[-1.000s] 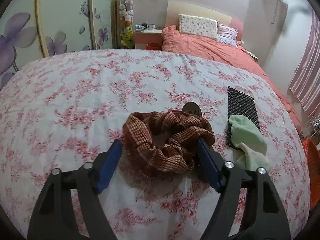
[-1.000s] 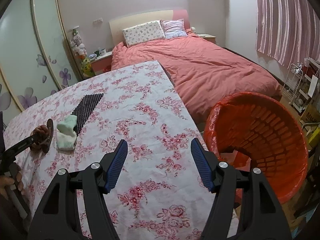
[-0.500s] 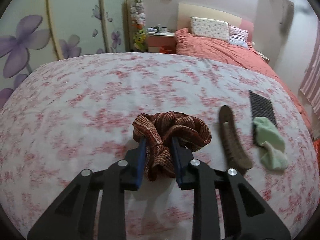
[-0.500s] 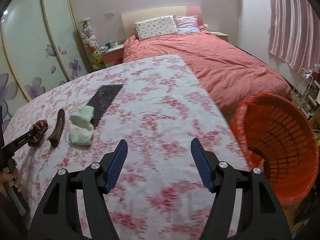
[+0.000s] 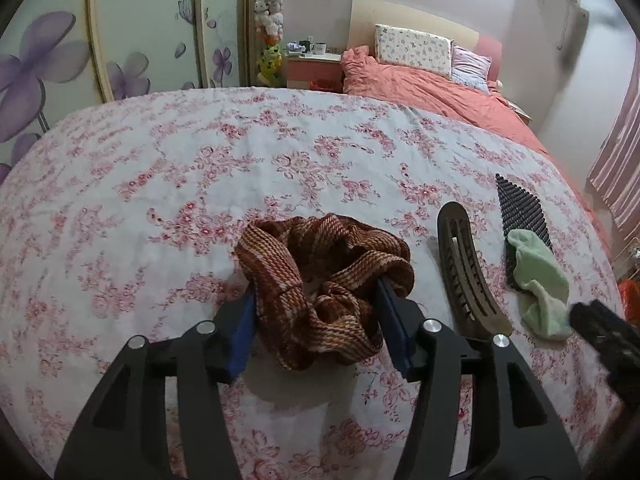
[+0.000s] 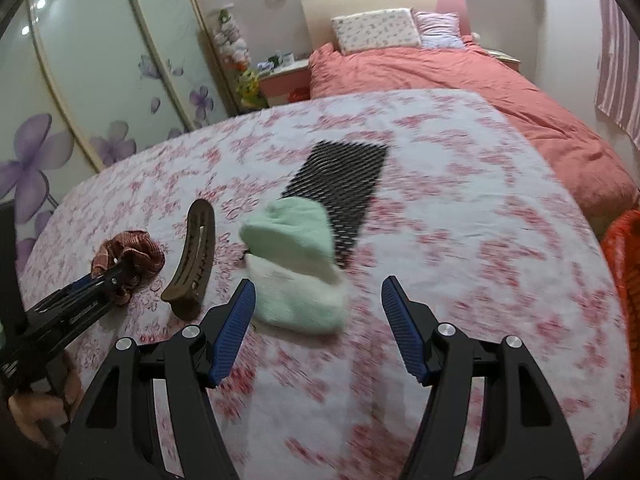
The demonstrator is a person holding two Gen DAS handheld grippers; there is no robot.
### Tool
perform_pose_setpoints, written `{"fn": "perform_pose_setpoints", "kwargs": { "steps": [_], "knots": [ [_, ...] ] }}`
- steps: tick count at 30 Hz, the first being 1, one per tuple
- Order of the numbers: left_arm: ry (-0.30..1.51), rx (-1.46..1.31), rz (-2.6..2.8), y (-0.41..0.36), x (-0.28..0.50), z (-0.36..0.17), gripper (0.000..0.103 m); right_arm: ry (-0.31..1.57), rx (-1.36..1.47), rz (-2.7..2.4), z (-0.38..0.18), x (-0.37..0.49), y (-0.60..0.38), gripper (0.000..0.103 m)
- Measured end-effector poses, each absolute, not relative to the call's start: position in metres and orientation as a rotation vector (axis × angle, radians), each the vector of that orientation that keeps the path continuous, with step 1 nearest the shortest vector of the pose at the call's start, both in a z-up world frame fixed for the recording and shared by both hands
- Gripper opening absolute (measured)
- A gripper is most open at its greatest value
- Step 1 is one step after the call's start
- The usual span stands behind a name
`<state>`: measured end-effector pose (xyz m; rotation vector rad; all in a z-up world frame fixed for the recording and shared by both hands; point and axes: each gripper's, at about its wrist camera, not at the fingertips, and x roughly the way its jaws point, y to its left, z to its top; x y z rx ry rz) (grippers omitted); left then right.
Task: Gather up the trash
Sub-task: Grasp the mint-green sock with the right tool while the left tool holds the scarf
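Observation:
A brown plaid scrunchie (image 5: 320,284) sits between the fingers of my left gripper (image 5: 316,316), which is shut on it just above the flowered tablecloth; it also shows in the right wrist view (image 6: 128,254). A brown hair clip (image 5: 464,276) lies right of it. A mint-green sock (image 6: 296,268) lies partly on a black mesh mat (image 6: 340,184). My right gripper (image 6: 318,320) is open and empty, just in front of the sock.
An orange basket (image 6: 624,264) stands off the table's right edge. A bed with a coral cover (image 6: 460,80) is behind the table. Wardrobe doors with purple flowers (image 5: 52,68) are on the left.
My left gripper closed on the scrunchie, lifted it slightly and now grips it more widely. My right gripper swung left from the basket toward the sock.

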<state>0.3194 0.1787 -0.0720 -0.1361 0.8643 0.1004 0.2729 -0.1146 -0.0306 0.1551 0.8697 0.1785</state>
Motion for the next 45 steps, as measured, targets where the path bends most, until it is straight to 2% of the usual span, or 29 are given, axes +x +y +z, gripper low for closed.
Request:
{"fn": "perform_pose_setpoints", "kwargs": {
  "steps": [4, 6, 7, 9, 12, 19, 28, 41, 45],
  "knots": [
    [0.878, -0.163, 0.082, 0.181, 0.323, -0.075, 0.054, 0.903, 0.106, 0.183, -0.039, 0.281, -0.096, 0.065],
    [0.875, -0.172, 0.072, 0.181, 0.323, -0.075, 0.051, 0.899, 0.059, 0.166, -0.042, 0.279, -0.089, 0.05],
    [0.873, -0.173, 0.064, 0.181, 0.323, -0.075, 0.046, 0.898, 0.042, 0.174, -0.041, 0.277, -0.087, 0.046],
    [0.868, -0.161, 0.055, 0.18, 0.32, -0.074, 0.041, 0.889, 0.025, 0.184, -0.04, 0.274, -0.088, 0.026],
    [0.861, -0.137, 0.051, 0.177, 0.314, -0.073, 0.038, 0.882, 0.024, 0.186, -0.037, 0.268, -0.097, 0.015],
    [0.867, -0.141, 0.022, 0.174, 0.296, -0.072, 0.038, 0.845, 0.026, 0.046, -0.031, 0.255, -0.143, 0.014],
    [0.882, -0.137, 0.032, 0.168, 0.294, -0.076, 0.045, 0.861, 0.045, -0.073, -0.038, 0.261, -0.174, 0.014],
    [0.895, -0.096, 0.059, 0.162, 0.296, -0.077, 0.05, 0.882, 0.077, -0.067, -0.042, 0.262, -0.181, 0.022],
    [0.893, -0.113, 0.066, 0.166, 0.295, -0.077, 0.053, 0.884, 0.097, -0.074, -0.043, 0.262, -0.185, 0.029]
  ]
}}
